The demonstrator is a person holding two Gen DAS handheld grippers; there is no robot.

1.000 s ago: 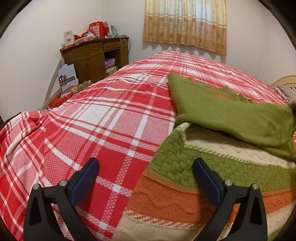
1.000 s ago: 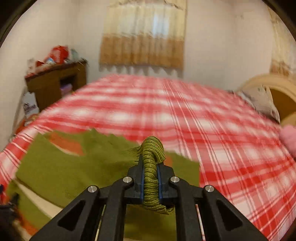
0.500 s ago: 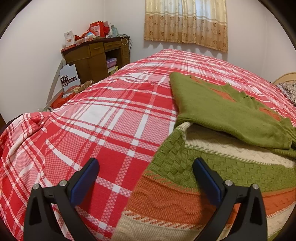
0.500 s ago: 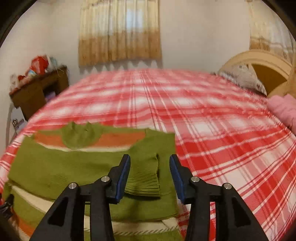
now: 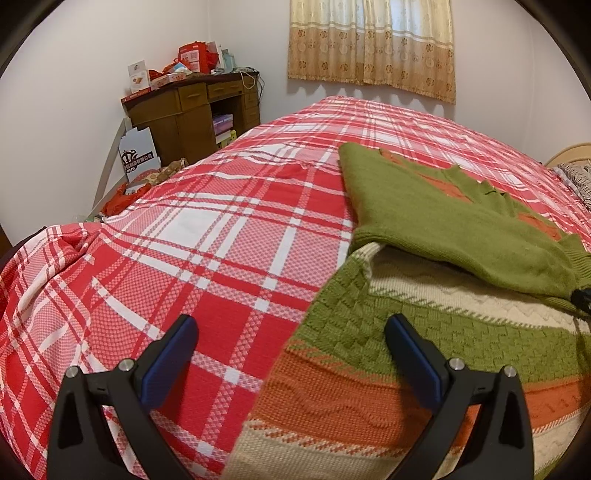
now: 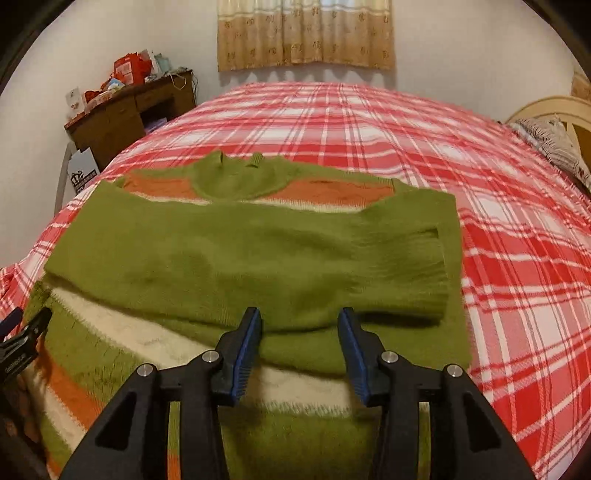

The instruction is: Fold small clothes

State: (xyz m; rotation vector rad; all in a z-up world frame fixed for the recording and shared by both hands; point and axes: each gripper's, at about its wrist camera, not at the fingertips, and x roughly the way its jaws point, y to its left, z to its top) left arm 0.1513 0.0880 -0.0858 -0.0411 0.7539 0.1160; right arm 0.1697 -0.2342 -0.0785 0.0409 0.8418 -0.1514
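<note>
A knitted sweater [image 6: 258, 258] in green, orange and cream stripes lies flat on the red plaid bed [image 6: 517, 258]. Both green sleeves are folded across its chest, and the cuff of the upper one [image 6: 439, 280] rests at the right. My right gripper [image 6: 299, 325] hovers open just over the sleeves, nothing between its blue pads. In the left wrist view the sweater [image 5: 369, 387] fills the lower right. My left gripper [image 5: 291, 332] stands open over its left side edge, one finger above the bedspread [image 5: 221, 240] and one above the knit.
A brown desk [image 5: 184, 114] piled with boxes stands by the far left wall, with a white carton [image 5: 138, 155] leaning beside it. A curtain [image 6: 303, 33] hangs at the back. A cream headboard [image 6: 546, 110] and a patterned pillow [image 6: 554, 144] are at the right.
My right gripper has let go of the green sleeve cuff, which now lies folded across the sweater. The gripper has opened, sunk and tilted down. The left gripper has not moved.
</note>
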